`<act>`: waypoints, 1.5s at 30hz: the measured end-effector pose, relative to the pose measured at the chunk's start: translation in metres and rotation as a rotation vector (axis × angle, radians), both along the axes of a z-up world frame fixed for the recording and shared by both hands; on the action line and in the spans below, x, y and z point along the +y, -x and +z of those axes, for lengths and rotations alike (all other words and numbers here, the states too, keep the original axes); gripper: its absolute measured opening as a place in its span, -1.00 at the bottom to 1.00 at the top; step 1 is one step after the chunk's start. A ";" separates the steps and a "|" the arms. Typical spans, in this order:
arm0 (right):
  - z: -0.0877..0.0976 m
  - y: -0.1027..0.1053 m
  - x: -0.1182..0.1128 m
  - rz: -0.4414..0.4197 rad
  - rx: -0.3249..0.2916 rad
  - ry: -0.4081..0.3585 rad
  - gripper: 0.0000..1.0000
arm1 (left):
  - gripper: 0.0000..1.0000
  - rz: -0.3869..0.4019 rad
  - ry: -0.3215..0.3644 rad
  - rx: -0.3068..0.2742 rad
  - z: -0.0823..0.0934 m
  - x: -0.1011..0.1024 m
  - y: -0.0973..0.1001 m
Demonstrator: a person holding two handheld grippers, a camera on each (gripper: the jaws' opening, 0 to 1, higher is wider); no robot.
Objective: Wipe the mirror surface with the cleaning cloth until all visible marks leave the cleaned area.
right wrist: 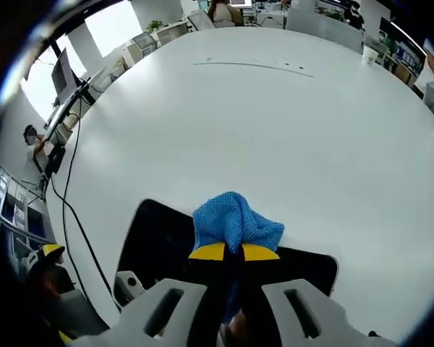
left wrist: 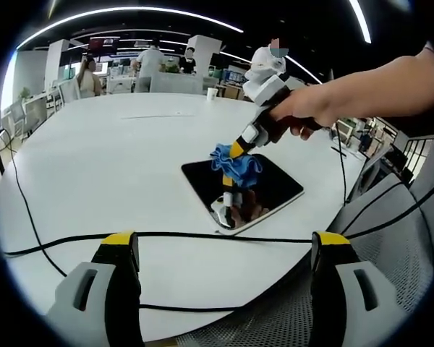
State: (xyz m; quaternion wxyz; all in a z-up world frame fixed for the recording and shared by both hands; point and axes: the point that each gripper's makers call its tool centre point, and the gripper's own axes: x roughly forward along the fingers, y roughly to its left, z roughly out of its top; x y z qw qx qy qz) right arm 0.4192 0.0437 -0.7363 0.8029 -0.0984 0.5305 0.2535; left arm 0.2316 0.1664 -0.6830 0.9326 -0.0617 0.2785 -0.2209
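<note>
A dark rectangular mirror (left wrist: 267, 189) with rounded corners lies flat on the white table (left wrist: 116, 166). A hand holds my right gripper (left wrist: 236, 150), which comes down from the upper right and is shut on a blue cleaning cloth (left wrist: 237, 166). The cloth rests on the mirror's far half. In the right gripper view the yellow-tipped jaws of the right gripper (right wrist: 234, 252) pinch the blue cloth (right wrist: 236, 219) over the mirror (right wrist: 158, 242). My left gripper (left wrist: 224, 242) stands wide open at the near table edge, holding nothing, short of the mirror.
A black cable (left wrist: 166, 235) crosses the table between my left gripper and the mirror. Another cable (right wrist: 72, 210) runs along the table's left side. A paper cup (left wrist: 212, 93) stands far back. A mesh chair (left wrist: 390, 238) sits at the right. People stand in the office beyond.
</note>
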 end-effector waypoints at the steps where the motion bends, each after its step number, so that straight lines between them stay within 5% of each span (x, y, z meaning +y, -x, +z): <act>1: 0.000 -0.001 -0.002 -0.002 0.000 0.002 -0.99 | 0.98 0.001 -0.001 0.000 0.000 0.000 0.000; 23: -0.003 -0.009 -0.029 -0.022 -0.005 0.026 -0.99 | 0.97 -0.011 -0.003 0.004 0.000 -0.002 0.001; 45: -0.008 -0.003 -0.033 -0.052 -0.031 0.030 -0.99 | 0.98 -0.031 -0.040 -0.014 0.001 -0.003 0.001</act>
